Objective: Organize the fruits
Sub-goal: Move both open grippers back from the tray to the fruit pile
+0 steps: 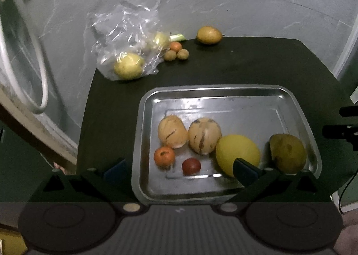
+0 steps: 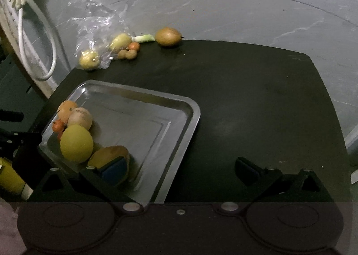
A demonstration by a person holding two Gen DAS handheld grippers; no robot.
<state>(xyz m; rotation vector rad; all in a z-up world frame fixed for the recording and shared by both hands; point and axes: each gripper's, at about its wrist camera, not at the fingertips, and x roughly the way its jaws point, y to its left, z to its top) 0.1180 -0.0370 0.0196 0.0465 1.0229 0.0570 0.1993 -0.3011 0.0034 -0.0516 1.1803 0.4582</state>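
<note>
Holding: your left hand-held gripper [image 1: 181, 171] is spread wide over the near edge of the shiny rectangular metal tray [image 1: 223, 90], gripping nothing.
Right side: your right hand-held gripper [image 2: 179, 171] is also spread and empty, one blue pad in front of the brownish-yellow mango [image 2: 107, 155].
Tray contents: a round yellow fruit [image 1: 237, 154], the mango, two pale striped melons [image 1: 172, 130], a small orange tangerine [image 1: 164, 156] and a small red fruit [image 1: 191, 166], all in the near half.
Table: the dark table [image 1: 246, 64] carries the tray.
Far edge: a crumpled clear plastic bag [image 1: 125, 31] holds a yellow-green pear [image 1: 128, 66]; beside it lie three small round fruits [image 1: 176, 52] and an oval brownish-yellow fruit [image 1: 209, 35].
</note>
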